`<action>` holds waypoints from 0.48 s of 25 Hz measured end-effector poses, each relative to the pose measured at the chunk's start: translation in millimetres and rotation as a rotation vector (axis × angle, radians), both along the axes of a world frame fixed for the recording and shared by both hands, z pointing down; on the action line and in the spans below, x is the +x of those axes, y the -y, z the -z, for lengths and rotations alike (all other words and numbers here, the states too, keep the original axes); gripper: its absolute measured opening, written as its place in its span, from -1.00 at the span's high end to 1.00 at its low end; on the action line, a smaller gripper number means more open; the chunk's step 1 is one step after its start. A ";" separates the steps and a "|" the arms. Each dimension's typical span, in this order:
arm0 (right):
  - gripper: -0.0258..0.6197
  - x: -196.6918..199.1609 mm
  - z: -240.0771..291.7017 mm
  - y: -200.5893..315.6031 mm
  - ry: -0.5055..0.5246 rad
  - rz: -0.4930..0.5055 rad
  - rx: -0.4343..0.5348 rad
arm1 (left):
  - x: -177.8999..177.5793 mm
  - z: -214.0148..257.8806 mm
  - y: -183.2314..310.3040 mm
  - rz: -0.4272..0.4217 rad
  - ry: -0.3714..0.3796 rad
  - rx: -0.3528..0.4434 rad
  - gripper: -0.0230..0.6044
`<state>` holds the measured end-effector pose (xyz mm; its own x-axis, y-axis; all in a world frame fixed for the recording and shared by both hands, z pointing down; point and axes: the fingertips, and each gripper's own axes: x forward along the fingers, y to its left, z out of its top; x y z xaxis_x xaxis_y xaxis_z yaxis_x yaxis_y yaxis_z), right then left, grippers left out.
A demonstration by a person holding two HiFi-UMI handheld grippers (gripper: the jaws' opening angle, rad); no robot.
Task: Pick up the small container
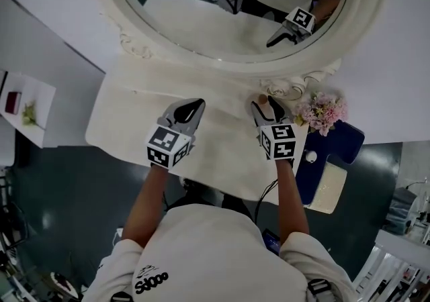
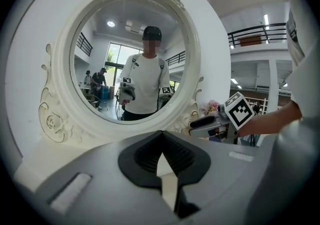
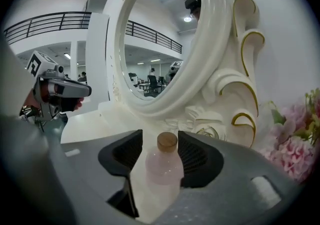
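Jaws of the right claw (image 3: 160, 141) stand spread around the small container (image 3: 163, 169), pink with a brown cap, clear only in that view. Left claw (image 2: 160, 136) is pressed together.

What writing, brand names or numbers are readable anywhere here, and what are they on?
"Sd0oo", roughly: dark print on the white shirt, at its left shoulder in the head view; the letters are too blurred to be sure.
Cubes on the left gripper and the right gripper: black-and-white square patterns, no letters.
Small bottle: no label shows.
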<state>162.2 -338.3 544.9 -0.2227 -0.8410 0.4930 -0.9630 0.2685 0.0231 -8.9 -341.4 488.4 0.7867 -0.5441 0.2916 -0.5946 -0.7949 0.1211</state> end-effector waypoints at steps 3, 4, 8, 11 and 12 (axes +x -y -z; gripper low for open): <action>0.22 4.1 -11.9 7.0 -0.016 -0.018 -0.017 | -3.7 -7.5 5.2 0.000 0.008 -0.017 0.87; 0.22 5.6 -14.7 9.4 -0.020 -0.023 -0.020 | -4.8 -9.5 6.4 0.001 0.009 -0.022 0.87; 0.24 8.1 -24.3 18.2 -0.011 -0.034 -0.030 | -7.6 -16.1 9.9 0.012 0.017 -0.036 0.87; 0.42 7.9 -31.4 21.1 -0.014 -0.046 -0.029 | -9.7 -19.1 9.8 0.023 0.020 -0.041 0.87; 0.43 8.3 -31.8 21.9 -0.009 -0.057 -0.023 | -10.9 -19.4 9.6 0.026 0.020 -0.041 0.87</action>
